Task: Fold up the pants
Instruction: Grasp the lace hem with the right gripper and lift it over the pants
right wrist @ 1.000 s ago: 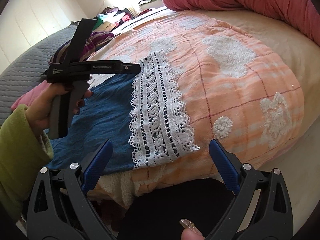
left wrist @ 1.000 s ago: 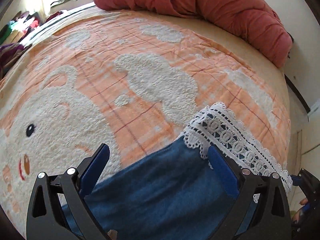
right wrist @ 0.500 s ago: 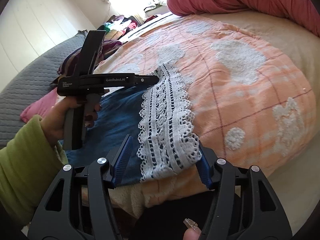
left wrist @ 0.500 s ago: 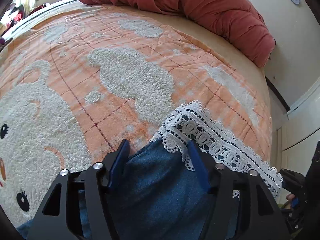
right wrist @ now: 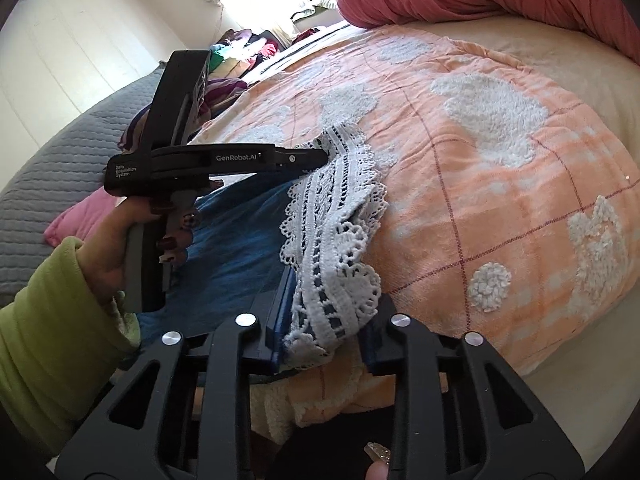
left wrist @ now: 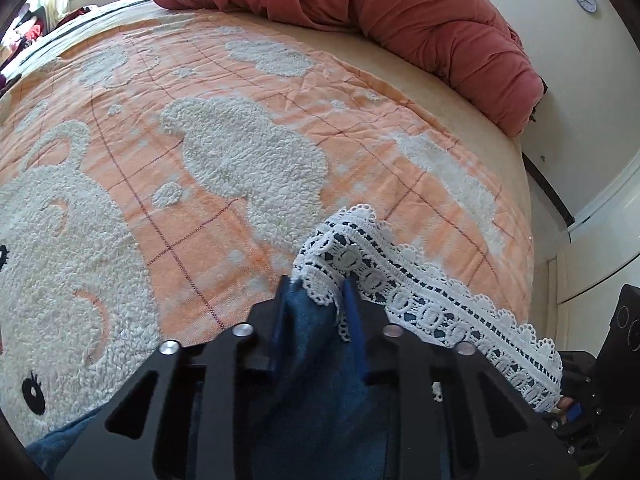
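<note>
Pants [right wrist: 240, 248] of blue denim with white lace hem [right wrist: 336, 264] lie on the orange blanket [right wrist: 500, 200] at the bed's edge. Left gripper [left wrist: 314, 292], tilted steeply downward, and right gripper [right wrist: 328, 316] are both closing, each pinching the hem.

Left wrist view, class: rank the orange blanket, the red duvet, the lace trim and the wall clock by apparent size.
1. Orange blanket
2. Red duvet, though distance shrinks it
3. Lace trim, enlarged by nearness
4. Wall clock
</note>
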Action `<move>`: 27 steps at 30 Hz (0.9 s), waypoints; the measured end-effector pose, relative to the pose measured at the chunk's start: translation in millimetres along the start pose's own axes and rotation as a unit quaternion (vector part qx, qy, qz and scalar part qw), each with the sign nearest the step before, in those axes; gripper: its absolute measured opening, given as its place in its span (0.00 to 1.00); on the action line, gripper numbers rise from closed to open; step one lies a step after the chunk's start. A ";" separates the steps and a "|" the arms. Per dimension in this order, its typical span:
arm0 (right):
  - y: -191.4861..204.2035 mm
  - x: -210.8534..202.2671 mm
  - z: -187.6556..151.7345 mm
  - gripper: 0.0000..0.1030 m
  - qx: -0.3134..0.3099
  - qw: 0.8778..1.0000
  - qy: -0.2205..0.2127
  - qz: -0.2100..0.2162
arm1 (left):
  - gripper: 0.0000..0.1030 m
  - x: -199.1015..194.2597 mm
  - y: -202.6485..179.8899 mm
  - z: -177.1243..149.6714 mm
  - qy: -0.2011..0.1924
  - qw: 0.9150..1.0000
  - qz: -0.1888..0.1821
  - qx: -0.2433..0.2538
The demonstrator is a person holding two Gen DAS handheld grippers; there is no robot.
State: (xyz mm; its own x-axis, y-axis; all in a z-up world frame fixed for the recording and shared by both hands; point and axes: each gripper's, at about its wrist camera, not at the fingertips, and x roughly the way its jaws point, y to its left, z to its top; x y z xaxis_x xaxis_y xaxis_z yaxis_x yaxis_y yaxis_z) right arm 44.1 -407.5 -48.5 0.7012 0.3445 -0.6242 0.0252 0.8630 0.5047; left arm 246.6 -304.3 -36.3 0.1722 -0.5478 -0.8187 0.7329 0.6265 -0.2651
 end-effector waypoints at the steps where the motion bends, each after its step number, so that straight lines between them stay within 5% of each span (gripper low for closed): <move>1: 2.5 -1.4 0.7 0.19 -0.005 1.000 -0.001 -0.001 | 0.20 -1.3 0.7 0.2 -0.001 1.000 -0.001 -0.002; 10: 41.9 -13.8 10.2 0.17 -0.056 0.998 -0.023 0.010 | 0.15 -51.8 17.3 -5.2 -0.058 0.997 -0.039 -0.039; 17: 96.1 -9.9 12.9 0.17 -0.117 0.992 -0.023 0.039 | 0.15 -102.9 42.1 -22.8 -0.092 0.994 -0.020 -0.062; 27: 182.1 46.8 -13.0 0.16 -0.238 0.969 0.037 0.050 | 0.16 -163.5 112.8 -84.8 -0.117 0.981 -0.011 -0.156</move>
State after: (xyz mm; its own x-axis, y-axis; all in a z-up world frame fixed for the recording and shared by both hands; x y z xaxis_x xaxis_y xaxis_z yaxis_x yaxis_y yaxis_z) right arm 72.2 -229.4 6.4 0.6297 0.4453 -0.6366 -0.3834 0.8908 0.2438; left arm 245.3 -97.0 24.5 0.3314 -0.6524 -0.6816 0.5081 0.7321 -0.4537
